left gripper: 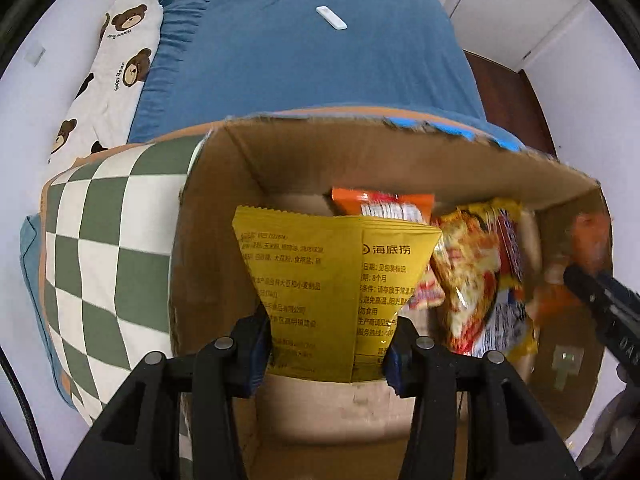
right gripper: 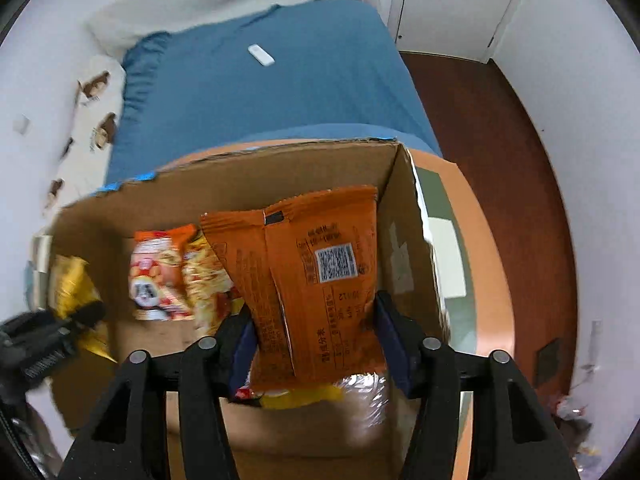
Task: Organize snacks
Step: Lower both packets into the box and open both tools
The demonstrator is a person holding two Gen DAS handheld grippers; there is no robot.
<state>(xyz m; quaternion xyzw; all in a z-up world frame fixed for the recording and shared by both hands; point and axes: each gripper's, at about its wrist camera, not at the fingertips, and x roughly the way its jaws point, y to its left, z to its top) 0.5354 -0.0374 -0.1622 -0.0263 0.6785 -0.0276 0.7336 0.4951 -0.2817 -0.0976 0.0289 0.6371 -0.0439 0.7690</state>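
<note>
Nearest the left wrist camera, the left gripper points down into the open brown cardboard box and is clenched on the lower part of a flat yellow foil snack packet, its blue pads pressing the packet's two sides. The packet looks light, thin and slick; it would crumple rather than resist, so a hold on the flat body or a sealed seam should serve better than its slippery corners.

In the right wrist view, the right gripper straddles an orange foil snack packet over the same box. Its left pad touches the packet, while a small gap seems to show at the right pad, so I cannot tell whether it grips or has let go. This packet is equally light and soft, probably with brittle contents, so gentle pressure is wise.

Deeper in the box lie a red-and-yellow printed noodle packet and another orange packet. The box sits on a green-and-white checked cushion. Beyond stretches a bed with a blue sheet, carrying a small white remote.
</note>
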